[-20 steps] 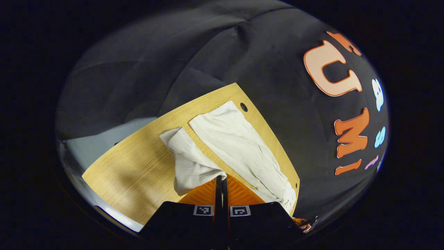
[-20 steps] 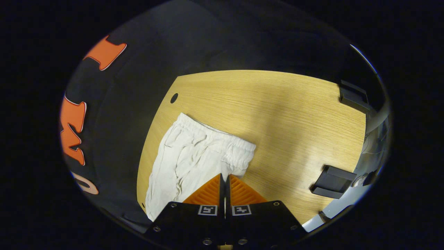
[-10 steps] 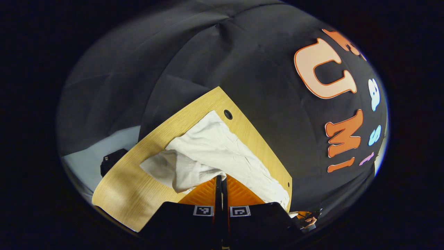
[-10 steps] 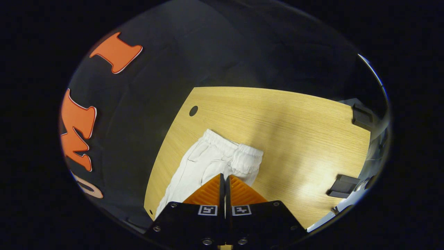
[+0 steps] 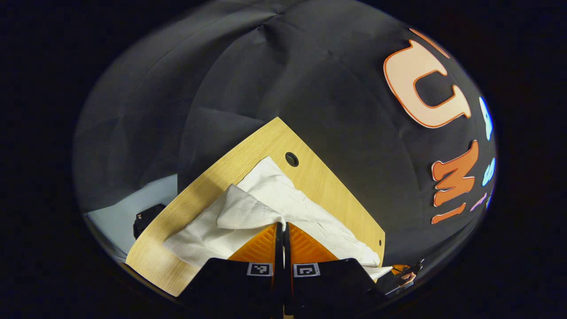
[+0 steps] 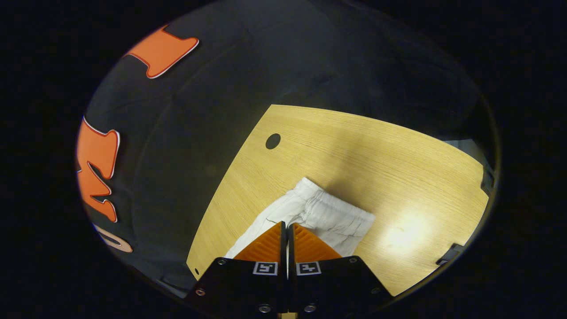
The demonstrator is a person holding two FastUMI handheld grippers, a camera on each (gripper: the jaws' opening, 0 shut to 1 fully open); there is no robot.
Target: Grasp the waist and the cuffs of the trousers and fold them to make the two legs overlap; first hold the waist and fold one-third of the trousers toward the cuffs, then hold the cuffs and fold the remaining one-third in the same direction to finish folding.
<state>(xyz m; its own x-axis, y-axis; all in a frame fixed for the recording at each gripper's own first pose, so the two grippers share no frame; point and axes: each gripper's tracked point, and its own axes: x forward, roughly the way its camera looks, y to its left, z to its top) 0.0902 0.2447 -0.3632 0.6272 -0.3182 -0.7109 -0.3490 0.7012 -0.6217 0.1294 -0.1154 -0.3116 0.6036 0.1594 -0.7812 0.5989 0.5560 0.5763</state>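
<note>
- Two grippers each pinch a part of the pale trousers (image 5: 283, 201) on the wooden table (image 5: 199, 199): in the left gripper view the left gripper (image 5: 283, 225) is clenched on a raised peak of cloth at the cuff end, one leg draped over toward the other.
- In the right gripper view the right gripper (image 6: 287, 225) has its fingers pressed together with the cloth just below the gathered waistband (image 6: 330, 208) between them, so it appears to be grasping the waist end.
- Judging by how the cloth lies, the legs are partly overlapped and the first lengthwise fold is in hand; the thirds are not yet begun.
- Risk: the lifted leg could land skewed, leaving the edges misaligned, if one gripper travels farther across than the other.
- Risk: the thin, crumpled fabric may slip from a narrow pinch if it is pulled taut between the two ends.
- Risk: the trousers lie close to the table edge beside the black cloth wall (image 5: 310, 79); a sideways drag could carry the far leg over that edge.
- A round hole (image 5: 291, 158) in the tabletop sits just beyond the cuff end, apart from the cloth; it does not seem to obstruct.
- A dark object (image 6: 449, 254) sits at the table's far rim in the right gripper view, well apart from the trousers.
</note>
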